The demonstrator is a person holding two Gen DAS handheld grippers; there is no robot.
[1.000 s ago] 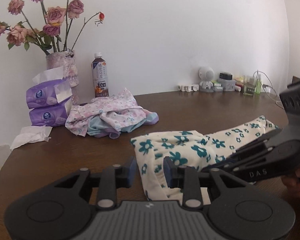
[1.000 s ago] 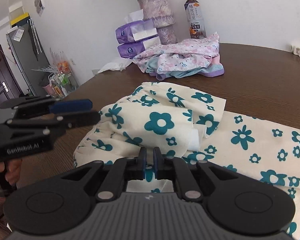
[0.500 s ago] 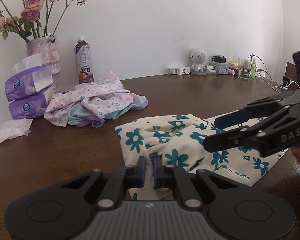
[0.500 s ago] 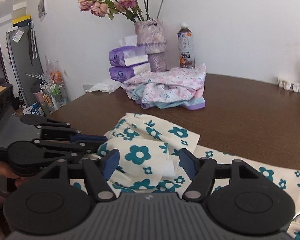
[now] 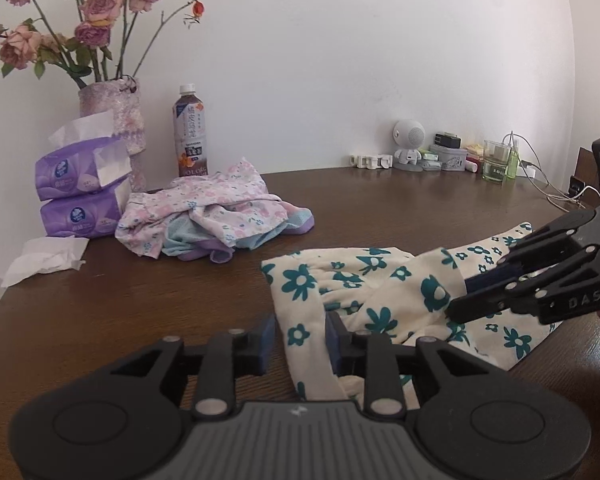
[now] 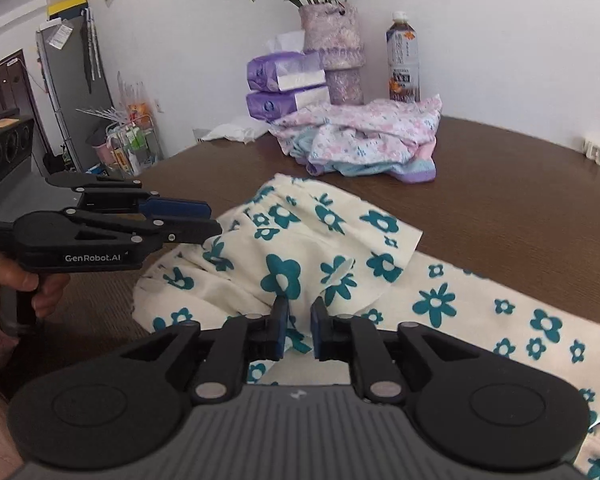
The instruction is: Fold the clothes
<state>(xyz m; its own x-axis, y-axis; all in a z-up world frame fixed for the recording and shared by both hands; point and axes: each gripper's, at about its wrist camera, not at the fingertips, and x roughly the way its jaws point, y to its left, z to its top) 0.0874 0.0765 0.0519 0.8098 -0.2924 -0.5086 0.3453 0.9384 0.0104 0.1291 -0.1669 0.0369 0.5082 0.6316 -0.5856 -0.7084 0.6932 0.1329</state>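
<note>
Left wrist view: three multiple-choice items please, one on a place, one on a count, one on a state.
1. Where is the bottle?
A. right of the vase
B. on the floral garment
C. by the glass

2. How many tissue packs are stacked?
A. one
B. two
C. four

3. How does the clothes pile lie?
A. folded flat
B. hanging
C. crumpled

Key: 1 A, it stands at the wall beside the vase; 2 B, one purple pack sits atop another; 3 C, the fabrics are bunched in a heap.
</note>
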